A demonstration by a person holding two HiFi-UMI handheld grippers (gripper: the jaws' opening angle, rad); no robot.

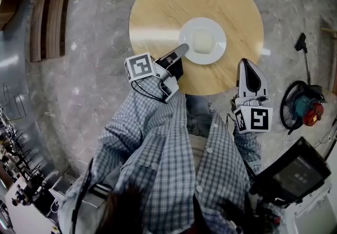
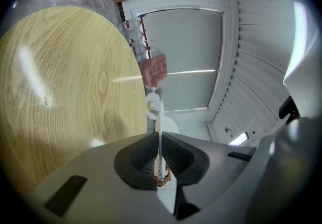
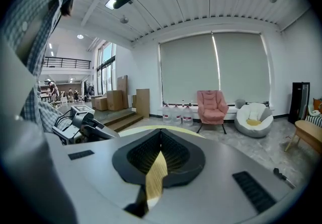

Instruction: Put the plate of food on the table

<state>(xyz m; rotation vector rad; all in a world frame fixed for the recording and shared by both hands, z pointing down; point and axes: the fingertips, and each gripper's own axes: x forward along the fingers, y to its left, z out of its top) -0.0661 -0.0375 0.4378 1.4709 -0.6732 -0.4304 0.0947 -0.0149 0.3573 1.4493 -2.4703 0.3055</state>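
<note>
A white plate (image 1: 217, 53) carrying a pale square piece of food (image 1: 201, 40) is over the near-middle of the round wooden table (image 1: 158, 7). Whether it rests on the top or hovers just above it, I cannot tell. My left gripper (image 1: 181, 49) reaches in from the near left and is shut on the plate's near rim. In the left gripper view the rim (image 2: 160, 115) runs edge-on between the closed pads, beside the table top (image 2: 65, 92). My right gripper (image 1: 246, 64) hangs at the table's near right edge, shut and holding nothing (image 3: 161, 140).
On the marble floor to the right lie a red and teal machine with a black hose (image 1: 303, 107) and a black screen unit (image 1: 295, 170). Curved wooden steps (image 1: 50, 12) stand far left. A pink armchair (image 3: 211, 107) and a white beanbag (image 3: 254, 120) stand further off.
</note>
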